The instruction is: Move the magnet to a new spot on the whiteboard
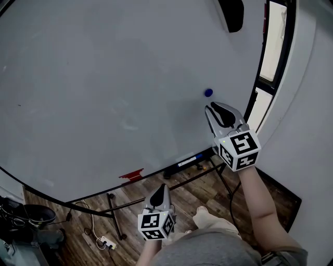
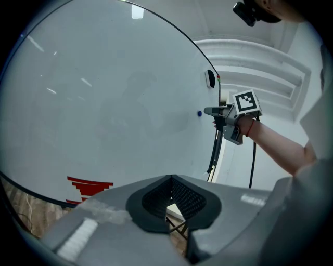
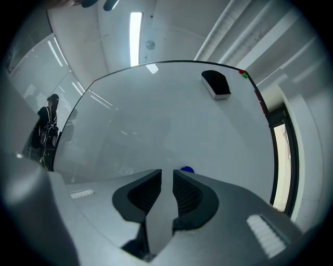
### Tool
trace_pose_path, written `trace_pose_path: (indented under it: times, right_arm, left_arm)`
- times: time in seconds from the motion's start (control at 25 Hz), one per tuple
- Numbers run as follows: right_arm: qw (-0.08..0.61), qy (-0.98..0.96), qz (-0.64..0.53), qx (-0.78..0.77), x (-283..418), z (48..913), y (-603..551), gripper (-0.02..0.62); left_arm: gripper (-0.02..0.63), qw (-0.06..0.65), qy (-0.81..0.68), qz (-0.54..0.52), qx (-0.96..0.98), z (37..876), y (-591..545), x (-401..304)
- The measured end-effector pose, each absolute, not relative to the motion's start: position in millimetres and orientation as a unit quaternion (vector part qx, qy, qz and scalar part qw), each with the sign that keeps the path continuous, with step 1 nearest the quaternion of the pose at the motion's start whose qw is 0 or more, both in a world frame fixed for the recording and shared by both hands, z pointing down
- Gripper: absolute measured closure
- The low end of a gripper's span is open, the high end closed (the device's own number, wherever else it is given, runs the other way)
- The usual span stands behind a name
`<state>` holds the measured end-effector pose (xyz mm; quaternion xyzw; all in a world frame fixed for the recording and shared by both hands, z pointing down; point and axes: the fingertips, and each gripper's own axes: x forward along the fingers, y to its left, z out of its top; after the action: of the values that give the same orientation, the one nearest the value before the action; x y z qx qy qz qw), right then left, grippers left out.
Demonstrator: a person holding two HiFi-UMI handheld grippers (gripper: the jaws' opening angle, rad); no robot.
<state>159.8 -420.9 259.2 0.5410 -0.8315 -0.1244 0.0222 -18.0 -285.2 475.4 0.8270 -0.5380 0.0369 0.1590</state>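
A small round blue magnet (image 1: 208, 93) sticks to the whiteboard (image 1: 104, 78), toward its right side. My right gripper (image 1: 210, 107) points at the board just below the magnet. In the right gripper view the jaws stand apart with a narrow gap and nothing between them, and the magnet (image 3: 187, 170) shows just past the right jaw's tip, not gripped. The left gripper view shows the magnet (image 2: 199, 113) a little off the tip of the right gripper (image 2: 216, 110). My left gripper (image 1: 162, 186) hangs low below the board's bottom edge, its jaw tips together and empty.
A black eraser (image 1: 232, 13) sits on the board at the upper right. A marker (image 1: 187, 161) lies on the board's tray, and red marks (image 1: 131, 175) show near the bottom edge. A window frame (image 1: 273, 47) is right of the board. Stand legs and a power strip (image 1: 106, 241) are on the wooden floor.
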Motion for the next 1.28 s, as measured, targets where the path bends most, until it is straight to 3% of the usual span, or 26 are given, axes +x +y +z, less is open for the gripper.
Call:
trace_pose_path:
  times: [0.36, 1.28]
  right_arm:
    - [0.036, -0.818, -0.125, 0.561, 176.2, 253.8, -456.3, 0.424]
    - [0.045, -0.814, -0.132, 0.564, 174.5, 253.3, -475.5, 0.471]
  left_arm:
    - [0.601, 0.157, -0.551, 0.037, 0.819, 478.1, -305.4, -18.5]
    - [0.601, 0.165, -0.560, 0.037, 0.811, 483.4, -314.0, -26.7]
